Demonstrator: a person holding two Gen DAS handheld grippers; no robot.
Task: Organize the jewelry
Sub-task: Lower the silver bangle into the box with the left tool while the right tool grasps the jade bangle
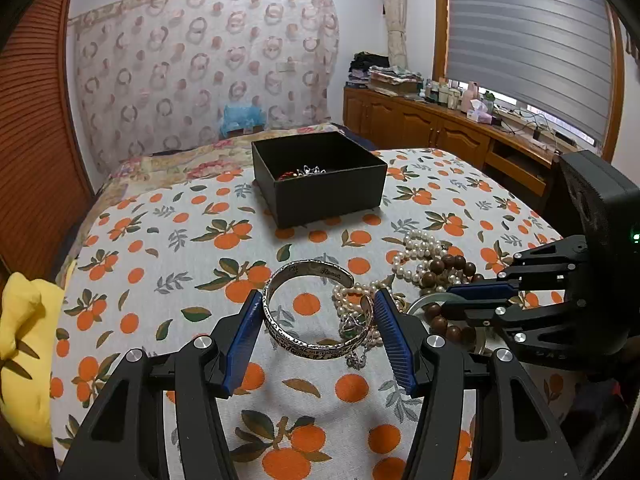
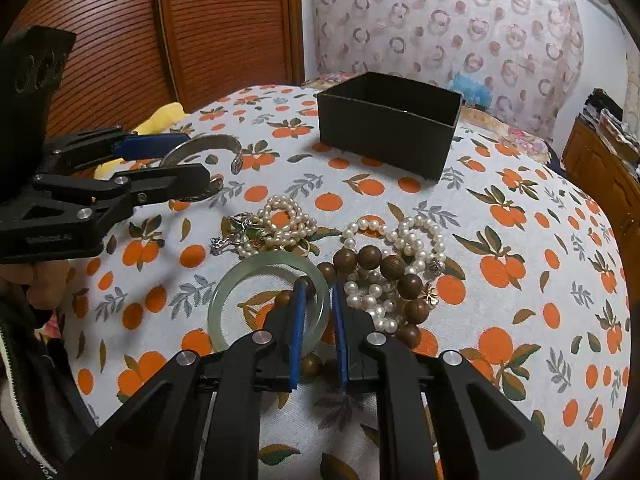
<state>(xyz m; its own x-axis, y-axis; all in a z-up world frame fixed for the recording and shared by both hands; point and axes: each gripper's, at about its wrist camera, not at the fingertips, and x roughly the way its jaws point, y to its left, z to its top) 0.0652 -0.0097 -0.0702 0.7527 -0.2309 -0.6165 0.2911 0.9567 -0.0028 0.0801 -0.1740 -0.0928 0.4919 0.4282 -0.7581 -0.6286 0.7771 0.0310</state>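
Note:
An engraved silver cuff bracelet (image 1: 310, 312) lies on the orange-print cloth between the open fingers of my left gripper (image 1: 316, 300), and also shows in the right wrist view (image 2: 204, 150). A pale green jade bangle (image 2: 256, 280) lies flat; my right gripper (image 2: 318, 292) straddles its right rim with a narrow gap between the pads. Pearl strands (image 2: 400, 236) and a brown wooden bead bracelet (image 2: 384, 268) lie tangled beside it. An open black box (image 1: 320, 178) holding some jewelry stands farther back.
The cloth (image 1: 160, 248) covers a bed. A yellow cushion (image 1: 24, 340) sits at the left edge. A wooden cabinet (image 1: 440, 124) with clutter runs along the right wall under a window. A small green pendant on a chain (image 2: 248, 232) lies by the pearls.

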